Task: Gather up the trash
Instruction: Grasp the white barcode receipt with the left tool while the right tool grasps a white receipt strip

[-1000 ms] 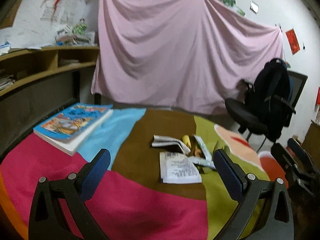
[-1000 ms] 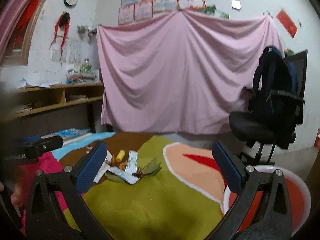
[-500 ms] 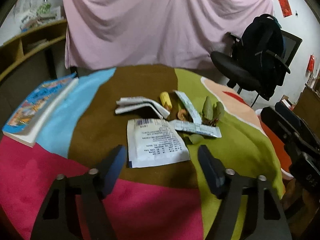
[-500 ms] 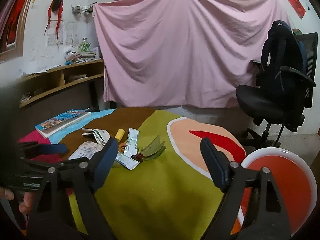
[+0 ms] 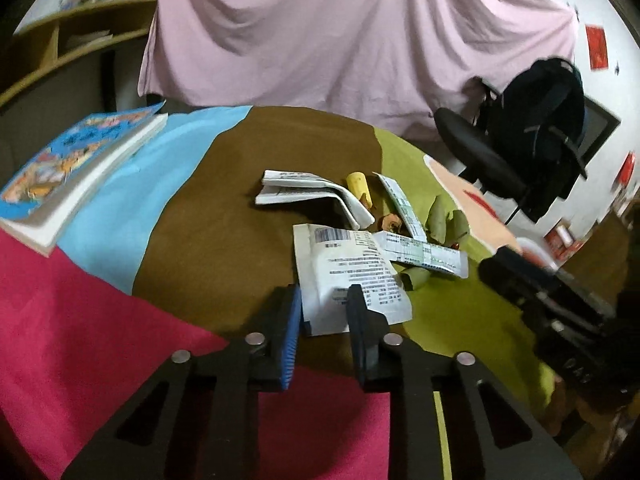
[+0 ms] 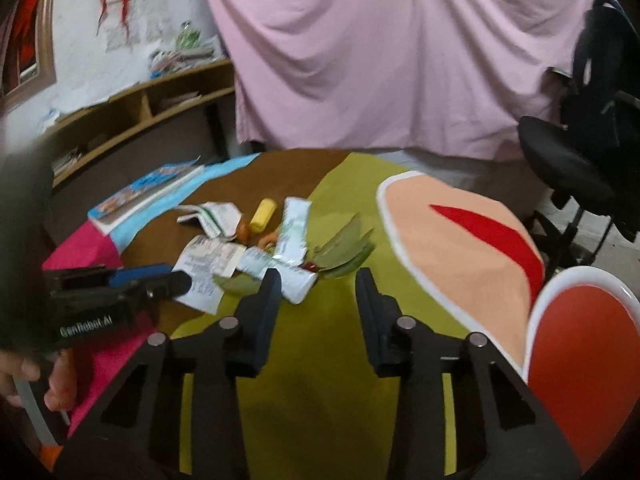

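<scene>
A heap of trash lies mid-table: a white printed paper (image 5: 352, 272), a folded paper (image 5: 308, 192), a yellow cylinder (image 5: 358, 184), foil wrappers (image 5: 424, 252), dry leaves (image 5: 438, 216) and orange scraps (image 5: 390, 222). My left gripper (image 5: 324, 300) straddles the printed paper's near corner. Its jaws are closing, and the sheet between them lies flat with no pad pressing on it. My right gripper (image 6: 319, 284) hovers over green cloth just short of the wrappers (image 6: 296, 280) and leaves (image 6: 344, 252). Its jaws are closing with nothing between them. The left gripper (image 6: 176, 280) shows at that view's left.
A colourful book (image 5: 76, 164) lies at the table's far left. A red basin with a white rim (image 6: 580, 360) sits at the right edge. An office chair with a dark backpack (image 5: 520, 160) stands beyond, before a pink hanging cloth (image 5: 340, 32). Wooden shelves (image 6: 152, 104) line the left wall.
Both grippers have tilted down and come closer to the trash heap. Both pairs of jaws have narrowed, the left far more, and the left now brackets the printed paper's corner.
</scene>
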`<state>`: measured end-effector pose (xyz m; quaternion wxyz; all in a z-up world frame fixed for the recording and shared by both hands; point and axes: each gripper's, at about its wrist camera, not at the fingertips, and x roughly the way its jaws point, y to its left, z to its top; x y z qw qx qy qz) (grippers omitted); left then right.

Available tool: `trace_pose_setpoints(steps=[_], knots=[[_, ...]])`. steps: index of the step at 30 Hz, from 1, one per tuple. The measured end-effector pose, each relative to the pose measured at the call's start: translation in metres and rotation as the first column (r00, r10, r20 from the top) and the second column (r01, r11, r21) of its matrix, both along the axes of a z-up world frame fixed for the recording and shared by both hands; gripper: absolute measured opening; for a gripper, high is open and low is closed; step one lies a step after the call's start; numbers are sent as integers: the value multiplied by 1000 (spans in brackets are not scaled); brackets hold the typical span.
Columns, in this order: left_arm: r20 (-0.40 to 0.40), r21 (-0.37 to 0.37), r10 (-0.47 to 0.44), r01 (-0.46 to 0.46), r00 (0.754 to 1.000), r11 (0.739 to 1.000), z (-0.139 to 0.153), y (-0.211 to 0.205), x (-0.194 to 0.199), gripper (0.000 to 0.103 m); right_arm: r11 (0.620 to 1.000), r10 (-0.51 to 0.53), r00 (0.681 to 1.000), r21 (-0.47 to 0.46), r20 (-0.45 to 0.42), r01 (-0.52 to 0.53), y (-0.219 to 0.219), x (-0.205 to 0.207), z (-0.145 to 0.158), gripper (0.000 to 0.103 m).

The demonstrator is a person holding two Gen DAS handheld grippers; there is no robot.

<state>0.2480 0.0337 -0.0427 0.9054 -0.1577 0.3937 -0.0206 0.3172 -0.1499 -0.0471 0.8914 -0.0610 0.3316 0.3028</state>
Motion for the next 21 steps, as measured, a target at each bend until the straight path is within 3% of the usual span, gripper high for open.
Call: trace_pose_setpoints(steps=[5,9,12,16,21], knots=[[11,-35,-10,10,1000,999,5,3,-2,11,1000,23,997,-6,-74,-23,6,11,-8,64],[18,-54,-9,10,1000,998,7,7,-4,10,998,34,986,59,-162,-24,6,28,-15,63],[24,-64,-10,12,1000,998,9,8,-4,9,993,41,978,114,-207,-18,3,35,-18,50],[44,-62,-22,25,999,998,11,8,-8,8,988,38,978,153,-207,-6,-2,33,-16,35],[103,-58,-30,36,994,998,19,6,-17,7,986,36,988,167,-148,-11,-3,18,-6,30]])
